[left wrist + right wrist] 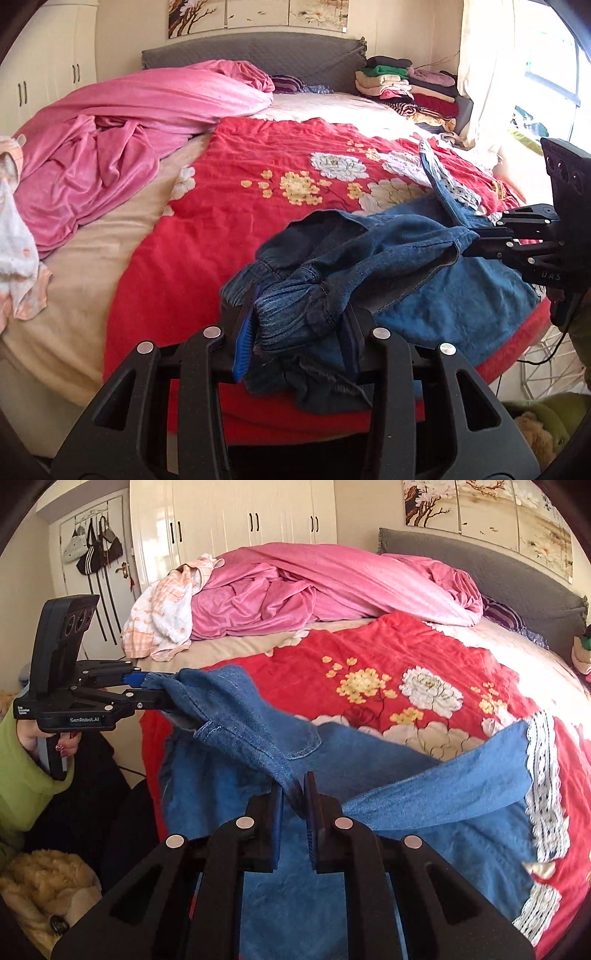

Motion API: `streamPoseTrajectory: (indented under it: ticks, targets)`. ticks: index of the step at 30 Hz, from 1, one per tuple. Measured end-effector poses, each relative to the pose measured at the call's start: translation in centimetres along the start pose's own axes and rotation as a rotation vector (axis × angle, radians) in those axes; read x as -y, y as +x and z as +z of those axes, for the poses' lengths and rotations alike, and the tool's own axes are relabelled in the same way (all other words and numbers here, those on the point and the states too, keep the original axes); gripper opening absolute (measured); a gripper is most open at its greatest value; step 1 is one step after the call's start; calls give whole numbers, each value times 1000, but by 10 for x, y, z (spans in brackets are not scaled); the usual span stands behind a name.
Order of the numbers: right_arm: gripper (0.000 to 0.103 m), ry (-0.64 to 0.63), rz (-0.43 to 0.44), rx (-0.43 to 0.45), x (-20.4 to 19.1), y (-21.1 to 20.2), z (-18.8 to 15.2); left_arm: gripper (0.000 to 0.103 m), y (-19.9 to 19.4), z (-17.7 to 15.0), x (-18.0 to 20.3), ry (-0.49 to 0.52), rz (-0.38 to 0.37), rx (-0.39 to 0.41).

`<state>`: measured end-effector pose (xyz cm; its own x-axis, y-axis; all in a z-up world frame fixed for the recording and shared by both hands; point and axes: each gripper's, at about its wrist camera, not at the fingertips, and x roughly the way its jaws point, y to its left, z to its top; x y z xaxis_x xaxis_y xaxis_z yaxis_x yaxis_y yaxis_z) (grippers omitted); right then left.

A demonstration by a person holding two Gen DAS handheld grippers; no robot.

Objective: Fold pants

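You hold the pants [236, 716] by the waistband over the red blanket [229, 177], your left gripper [299, 325] pinching 1 bunched end and your right gripper [295, 797] pressed together on the other, so I judge no fold is made yet.

Black left gripper [157, 690], blue pads, silver screws, white lettering, green sleeve [22, 786]
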<state>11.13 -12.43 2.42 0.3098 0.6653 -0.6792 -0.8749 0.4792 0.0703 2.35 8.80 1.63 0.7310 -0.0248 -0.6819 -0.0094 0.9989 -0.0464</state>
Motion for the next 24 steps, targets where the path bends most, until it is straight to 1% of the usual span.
streamPoseTrajectory:
  ticks: [4,10,12,15,17,20,24]
  targets:
    - [10,4,30,-48,-18,3,-25,31,8,-17,-1,-39,2,-87]
    - [10,11,72,-102,-38,14,-50,34,11,-29,-5,-84,21,-155]
    - [10,24,85,-111,-41,17,-55,37,13,-33,-7,-99,33,-180]
    - [13,31,109,-138,-47,25,-62,43,11,-38,-11,-132,32,-195]
    - [14,25,101,-153,-49,31,-66,46,6,-40,-13,-154,9,-189]
    - [15,47,114,-145,-46,30,-68,52,-5,-46,-19,-195,-17,-185]
    - [18,55,128,-142,-45,29,-71,53,-24,-53,-26,-239,-23,-168]
